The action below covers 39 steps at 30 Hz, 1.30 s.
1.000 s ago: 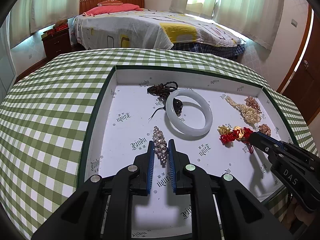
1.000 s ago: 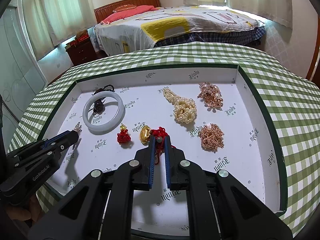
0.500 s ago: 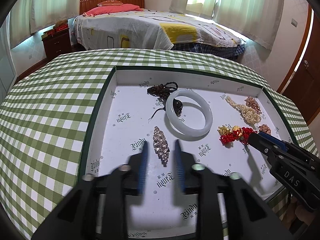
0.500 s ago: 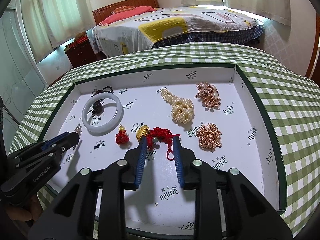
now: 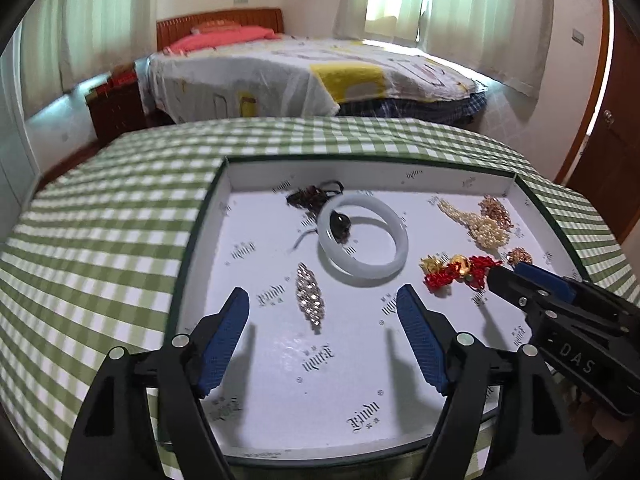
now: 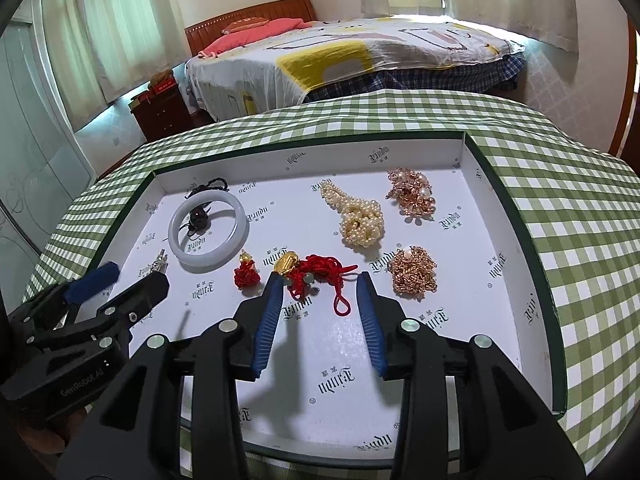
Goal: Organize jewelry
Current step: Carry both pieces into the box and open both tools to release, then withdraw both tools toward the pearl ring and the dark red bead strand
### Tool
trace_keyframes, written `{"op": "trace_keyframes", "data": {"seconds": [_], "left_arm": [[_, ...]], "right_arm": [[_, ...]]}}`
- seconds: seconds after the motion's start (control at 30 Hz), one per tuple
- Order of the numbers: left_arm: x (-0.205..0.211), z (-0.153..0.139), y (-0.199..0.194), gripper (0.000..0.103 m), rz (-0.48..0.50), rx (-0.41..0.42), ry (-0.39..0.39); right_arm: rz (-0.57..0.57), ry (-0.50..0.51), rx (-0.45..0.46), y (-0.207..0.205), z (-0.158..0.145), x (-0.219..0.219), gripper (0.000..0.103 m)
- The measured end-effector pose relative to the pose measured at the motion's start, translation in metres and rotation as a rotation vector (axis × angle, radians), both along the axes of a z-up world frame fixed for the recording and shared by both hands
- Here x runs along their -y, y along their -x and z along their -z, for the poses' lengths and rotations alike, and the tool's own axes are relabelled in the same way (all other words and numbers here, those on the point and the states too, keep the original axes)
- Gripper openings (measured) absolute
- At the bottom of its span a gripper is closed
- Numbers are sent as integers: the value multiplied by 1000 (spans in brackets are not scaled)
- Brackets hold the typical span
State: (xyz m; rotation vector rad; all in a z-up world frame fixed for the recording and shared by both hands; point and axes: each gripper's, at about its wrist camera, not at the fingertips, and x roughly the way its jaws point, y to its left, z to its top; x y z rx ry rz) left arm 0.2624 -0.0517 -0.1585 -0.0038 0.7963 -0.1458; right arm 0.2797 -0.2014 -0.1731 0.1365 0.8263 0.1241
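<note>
A white-lined tray (image 5: 256, 360) (image 6: 532, 280) holds the jewelry. My left gripper (image 5: 322, 300) is open and empty, its jaws either side of a rhinestone hair clip (image 5: 309, 298) lying flat. My right gripper (image 6: 320, 280) is open and empty above the red cord bracelet with gold charm (image 6: 316, 272) (image 5: 460, 270). A white jade bangle (image 5: 362, 236) (image 6: 208, 234) lies over a dark cord pendant (image 5: 316, 196). A pearl strand (image 6: 358, 220), two rose-gold pieces (image 6: 412, 194) (image 6: 414, 272) and a small red knot charm (image 6: 246, 272) lie in the tray.
The tray sits on a table with a green checked cloth (image 5: 100, 220) (image 6: 580, 200). A bed (image 5: 300, 76) and a brown nightstand (image 6: 160, 108) stand behind the table. A wooden door (image 5: 616, 140) is at the right.
Both grippers have opened. The left let go of the rhinestone clip and the right let go of the red cord bracelet; both pieces now lie in the tray. Both grippers pulled back slightly.
</note>
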Motion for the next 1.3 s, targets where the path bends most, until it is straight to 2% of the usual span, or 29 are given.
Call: {"op": "trace_keyframes", "data": {"seconds": [0.07,0.2,0.27,0.43,0.97,1.3], "left_arm": [[-1,-1,1,74,3,1,1],[-4,-3,2,74,-7,-3,12],[-5,-5,3,74,-10,-1,14],[-7,-11,8,74,-11,7,10],[-14,-46,51,74,-16,65,56],[-7,-50,83,74,-5,68,65]], "right_arm": [[1,2,8,1,-2,0,46],[3,-1,18,4,-5,2,51],[5,-3,26,7,-8,3,59],[2,-9,52,13,-16,5,68],[42,18,114,61,-55,28,70],[75,47,102,96,-58,53,70]]}}
